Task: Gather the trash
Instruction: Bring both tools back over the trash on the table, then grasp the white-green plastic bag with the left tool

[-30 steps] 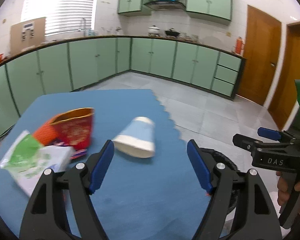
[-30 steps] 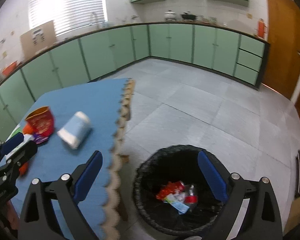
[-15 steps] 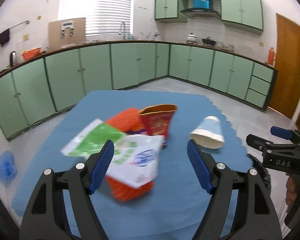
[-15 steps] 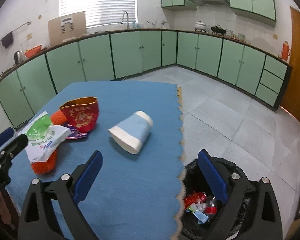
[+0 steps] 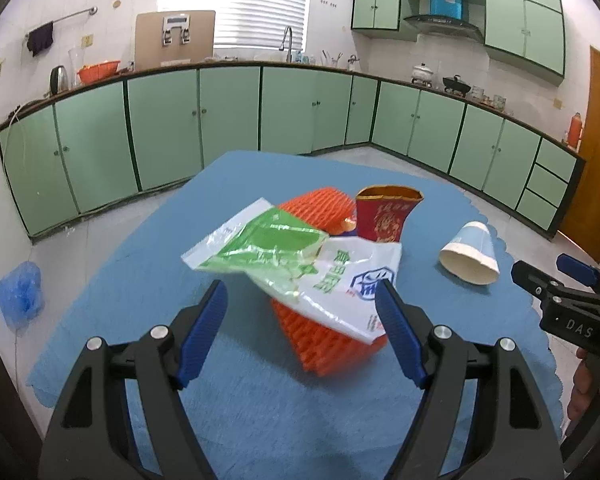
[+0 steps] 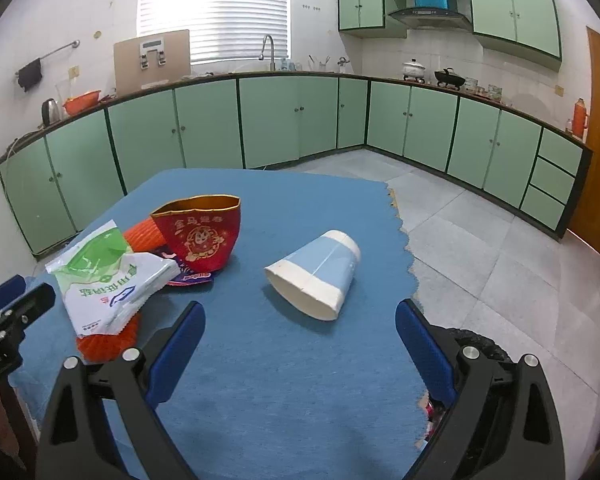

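My left gripper [image 5: 302, 312] gaped empty before the white-and-green wrapper [image 5: 300, 268], right gripper [image 6: 300, 334] likewise apart, paper cup [image 6: 314, 274] at twelve o'clock on the worktop [image 6: 284, 380]

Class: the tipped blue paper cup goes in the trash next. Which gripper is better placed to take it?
Likely the right gripper: open, with the blue paper cup just ahead. The left gripper faces the wrapper pile.
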Motion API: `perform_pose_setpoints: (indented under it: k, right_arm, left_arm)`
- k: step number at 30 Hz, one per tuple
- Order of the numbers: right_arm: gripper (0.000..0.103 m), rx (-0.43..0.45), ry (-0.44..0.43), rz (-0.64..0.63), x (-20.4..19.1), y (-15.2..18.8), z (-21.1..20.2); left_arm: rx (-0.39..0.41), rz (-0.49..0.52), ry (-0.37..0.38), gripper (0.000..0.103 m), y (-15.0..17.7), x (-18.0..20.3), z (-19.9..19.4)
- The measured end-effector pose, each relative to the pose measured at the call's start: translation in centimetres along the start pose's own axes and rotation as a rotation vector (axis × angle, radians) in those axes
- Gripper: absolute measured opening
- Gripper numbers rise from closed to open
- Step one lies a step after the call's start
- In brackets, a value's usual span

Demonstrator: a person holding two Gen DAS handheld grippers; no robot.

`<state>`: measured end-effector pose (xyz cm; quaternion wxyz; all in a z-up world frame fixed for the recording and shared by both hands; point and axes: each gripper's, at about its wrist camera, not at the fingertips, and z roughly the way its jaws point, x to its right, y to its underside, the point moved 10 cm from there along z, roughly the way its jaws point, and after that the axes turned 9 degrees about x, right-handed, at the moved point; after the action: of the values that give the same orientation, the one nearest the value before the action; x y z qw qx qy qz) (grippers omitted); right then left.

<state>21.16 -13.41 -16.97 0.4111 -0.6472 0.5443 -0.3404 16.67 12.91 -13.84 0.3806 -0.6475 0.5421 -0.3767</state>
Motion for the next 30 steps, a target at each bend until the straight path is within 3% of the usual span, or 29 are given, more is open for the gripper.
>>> perform_pose_setpoints:
  k: [17,21,23,26,30]
  right_arm:
    - [0.094,0.009,0.015,-0.032,-0.5,0.2,1.1]
    - [0.094,0.007,0.023,-0.022,-0.1,0.1,1.4]
    - [0.094,0.005,0.026,-0.019,0.1,0.1,1.4]
    - [0.094,0.004,0.029,-0.017,0.4,0.2,1.5]
    - [0.094,0.001,0.034,-0.004,0.8,0.3,1.8]
  left_arm:
    - [-0.045,-0.102,0.028,0.071,-0.4,-1.6,5.1]
    - [-0.062,-0.142,0.053,0.053,-0.5,-1.5,6.0]
    - [-0.061,-0.152,0.062,0.037,-0.5,-1.3,6.1]
    - [-0.049,-0.160,0.069,0.021,-0.8,-1.2,6.0]
    - [-0.022,-0.143,0.072,0.009,-1.4,-0.5,5.6]
